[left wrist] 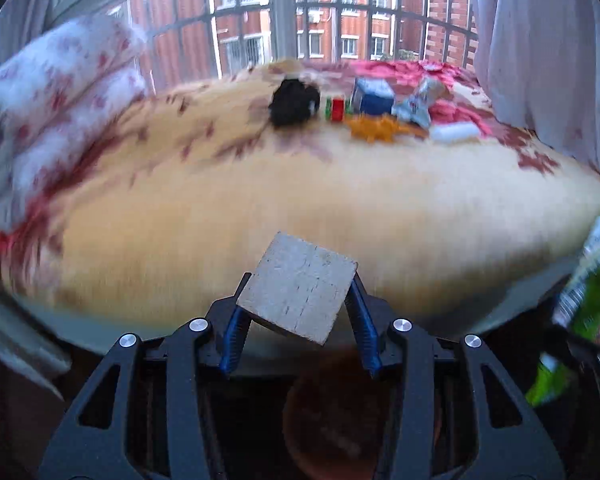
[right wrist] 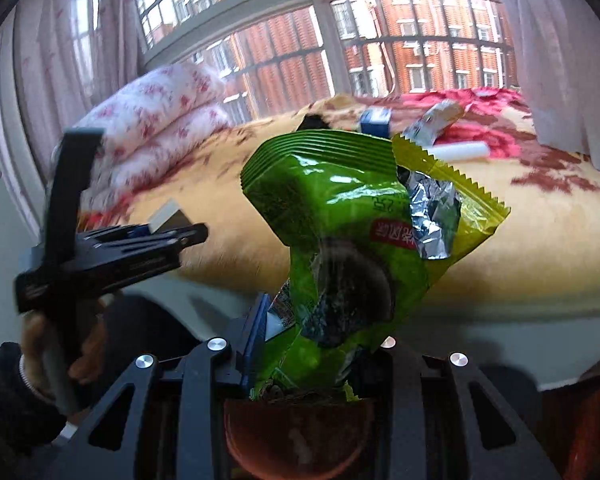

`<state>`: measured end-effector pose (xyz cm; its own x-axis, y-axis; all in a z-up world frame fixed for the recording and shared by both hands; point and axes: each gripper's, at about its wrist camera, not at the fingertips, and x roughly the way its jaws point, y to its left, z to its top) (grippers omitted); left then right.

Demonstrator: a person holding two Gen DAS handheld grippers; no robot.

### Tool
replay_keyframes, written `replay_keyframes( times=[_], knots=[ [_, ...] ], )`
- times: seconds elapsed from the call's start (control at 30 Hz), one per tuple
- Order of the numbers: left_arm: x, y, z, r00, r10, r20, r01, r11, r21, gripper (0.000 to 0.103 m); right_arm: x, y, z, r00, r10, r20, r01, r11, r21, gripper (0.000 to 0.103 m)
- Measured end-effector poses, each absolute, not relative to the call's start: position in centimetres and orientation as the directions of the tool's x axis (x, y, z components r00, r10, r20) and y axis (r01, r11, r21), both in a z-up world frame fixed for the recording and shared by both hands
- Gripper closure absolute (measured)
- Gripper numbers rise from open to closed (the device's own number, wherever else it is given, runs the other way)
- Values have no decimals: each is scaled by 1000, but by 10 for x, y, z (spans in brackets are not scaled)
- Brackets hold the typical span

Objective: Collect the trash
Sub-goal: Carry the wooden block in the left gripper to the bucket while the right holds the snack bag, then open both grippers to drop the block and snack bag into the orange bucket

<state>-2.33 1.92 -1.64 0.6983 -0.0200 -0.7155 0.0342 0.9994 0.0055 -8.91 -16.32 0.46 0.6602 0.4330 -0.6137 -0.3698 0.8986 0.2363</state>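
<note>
The left tool is closed on a pale square block, held above the near edge of the bed. The right tool is closed on a crumpled green snack bag, also lifted before the bed. More trash lies far back on the blanket.

Trash cluster far on bed, folded quilt left
</note>
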Motion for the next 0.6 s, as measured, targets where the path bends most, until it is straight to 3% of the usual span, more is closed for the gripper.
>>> replay_keyframes(
  times=[0.3,0.6],
  knots=[
    [-68,14,-86,572,-31,-820,55,998,0,58,-107,-132,-47,535,410,-739,-421,887,187,70],
    [-65,18,-101,532,-56,-845,65,998,-25,58,-99,-124,-74,448,382,-808,-412,891,193,69]
  ],
)
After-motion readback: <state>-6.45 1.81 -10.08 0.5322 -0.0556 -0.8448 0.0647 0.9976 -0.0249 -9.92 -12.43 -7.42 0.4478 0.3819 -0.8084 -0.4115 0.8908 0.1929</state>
